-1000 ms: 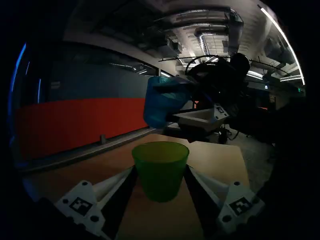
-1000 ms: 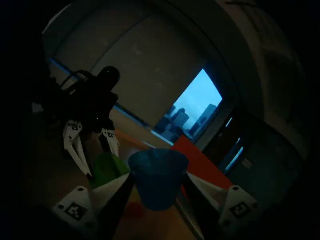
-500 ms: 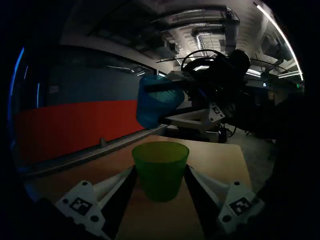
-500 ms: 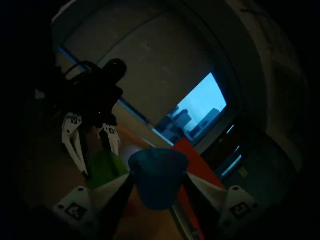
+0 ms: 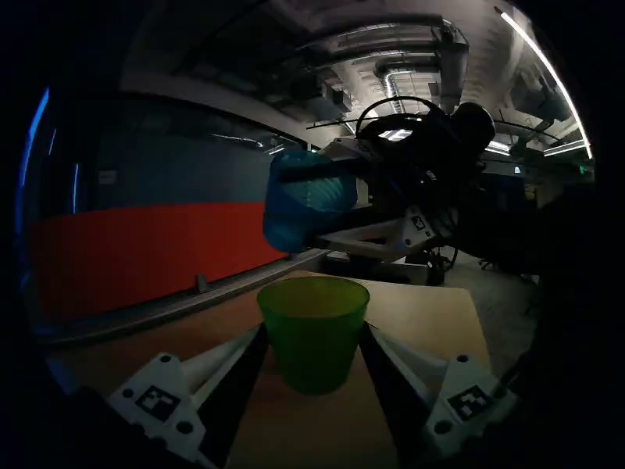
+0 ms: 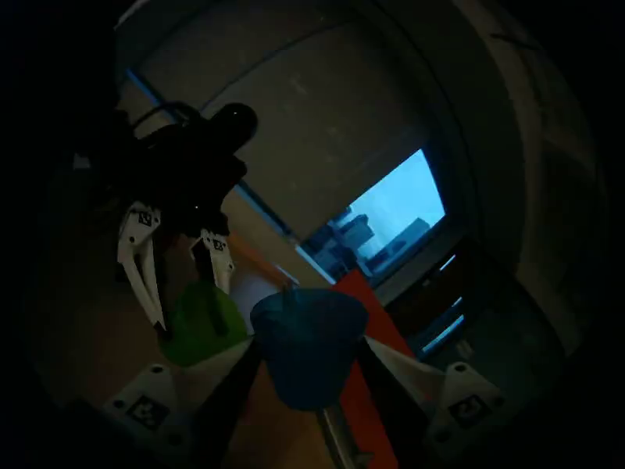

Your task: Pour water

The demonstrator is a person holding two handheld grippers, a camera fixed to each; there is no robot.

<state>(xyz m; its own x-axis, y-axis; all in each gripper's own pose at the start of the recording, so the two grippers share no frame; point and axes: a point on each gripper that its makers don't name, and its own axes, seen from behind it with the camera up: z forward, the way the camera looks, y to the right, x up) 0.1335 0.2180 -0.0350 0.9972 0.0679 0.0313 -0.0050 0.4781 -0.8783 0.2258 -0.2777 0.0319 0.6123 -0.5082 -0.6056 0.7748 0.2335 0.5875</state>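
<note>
Green cup [image 5: 314,336]: thin translucent plastic, smooth and matt. Blue cup [image 5: 301,209]: translucent plastic too, with faint ridges round its wall. The left gripper [image 5: 313,328] has white fingers [image 5: 215,361] of matt hard plastic. The tabletop [image 5: 426,309] reads as smooth pale wood with a low sheen. Overhead, the duct [image 5: 394,78] is ribbed bare metal.
</note>
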